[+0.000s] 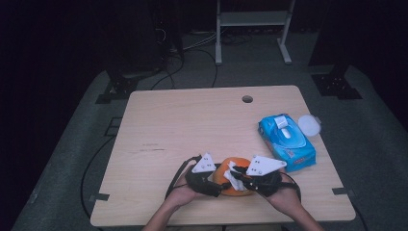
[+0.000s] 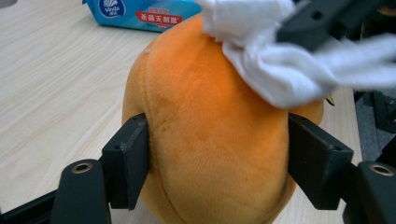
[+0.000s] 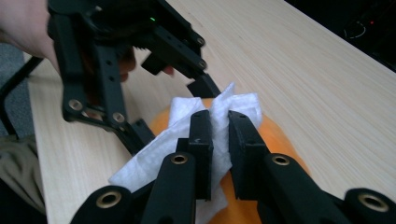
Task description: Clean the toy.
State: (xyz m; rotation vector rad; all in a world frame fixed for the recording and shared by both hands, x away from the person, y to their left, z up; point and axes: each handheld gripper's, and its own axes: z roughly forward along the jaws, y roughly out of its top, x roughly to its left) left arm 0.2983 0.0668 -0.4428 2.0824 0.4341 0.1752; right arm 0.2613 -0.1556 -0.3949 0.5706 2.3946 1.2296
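A: Low centre of the high view, just left of the action, the left claw [image 1: 211, 185] is clamped on the orange plush toy [image 1: 236, 179], one pad on each flank in its own view.

B: That's a bracing grip, I'd say. The toy sits on the worktop [image 1: 192, 125] near the front edge, and pinning both sides should stop it rolling while the other hand works on it.

A: Moving right, the white wipe [image 1: 234, 177] is draped over the top of the toy. The right claw [image 1: 239, 174] has its jaws together on a fold of it; in the right gripper view the cloth stands up pinched between the two pads.

B: And the wipe [image 3: 187, 140] is touching the plush [image 3: 275, 140] there, spreading out below the jaws. Looks like a wiping pass, cloth carried across the fabric.

A: From the left gripper view the wipe [image 2: 275, 65] lies on the upper right of the toy [image 2: 210, 140], with the pads [image 2: 128, 158] pressed in lower down, clear of the cloth.

B: Sensible split: hold low, clean high.

A: Further right, the blue wipes pack [image 1: 287, 139] lies on the worktop with a round white lid [image 1: 309, 124] just beside it, both well apart from the hands.

B: Likely the source of that cloth.
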